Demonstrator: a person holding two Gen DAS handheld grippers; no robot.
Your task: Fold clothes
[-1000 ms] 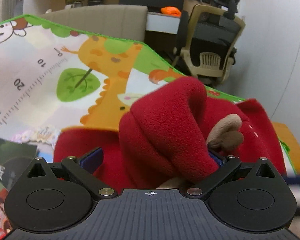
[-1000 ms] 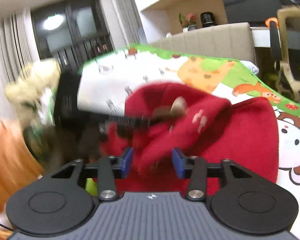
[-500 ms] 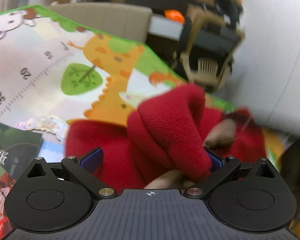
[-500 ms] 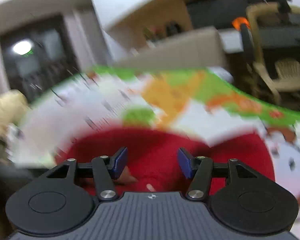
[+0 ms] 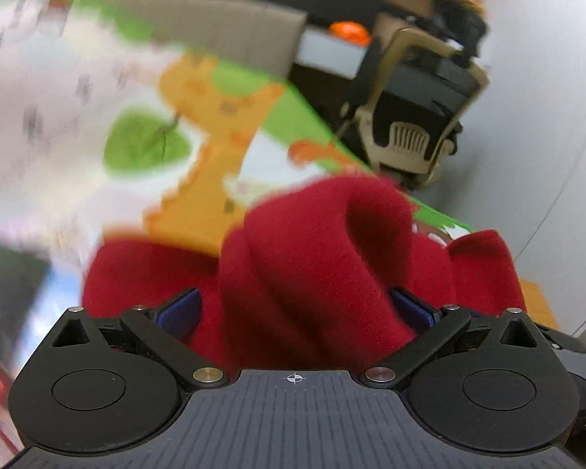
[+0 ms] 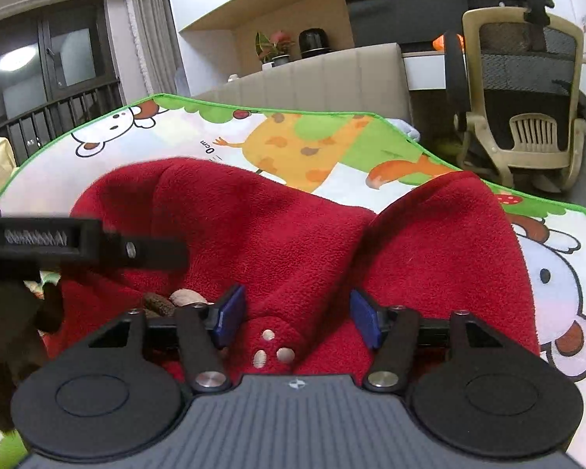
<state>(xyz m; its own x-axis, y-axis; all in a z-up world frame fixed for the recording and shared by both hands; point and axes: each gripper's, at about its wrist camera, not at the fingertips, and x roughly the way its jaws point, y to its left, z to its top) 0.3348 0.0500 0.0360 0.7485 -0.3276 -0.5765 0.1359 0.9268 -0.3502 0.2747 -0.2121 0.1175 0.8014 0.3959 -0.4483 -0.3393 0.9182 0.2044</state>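
Note:
A red fleece garment (image 6: pixel 277 234) with white dots and brown trim lies bunched on the cartoon play mat (image 6: pixel 332 144). In the left wrist view a thick fold of the red fleece garment (image 5: pixel 312 258) rises between the wide-apart jaws of my left gripper (image 5: pixel 295 308); the fold leans on the right pad and stands clear of the left one. My right gripper (image 6: pixel 297 318) is open over the garment's near edge, with fleece lying between its blue pads (image 6: pixel 230 314). A black finger of the left gripper (image 6: pixel 148 252) reaches in from the left over the cloth.
The mat (image 5: pixel 199 144) shows a giraffe, a leaf and a ruler scale, and it has a green edge. Beyond it stand a beige padded headboard (image 6: pixel 332 78) and a beige office chair (image 6: pixel 527 90). Dark railings and a window (image 6: pixel 50 78) are at the far left.
My right gripper's jaws have spread wider and it has swung to face the garment squarely. The left gripper has shifted, blurring its view; its jaws stay equally wide.

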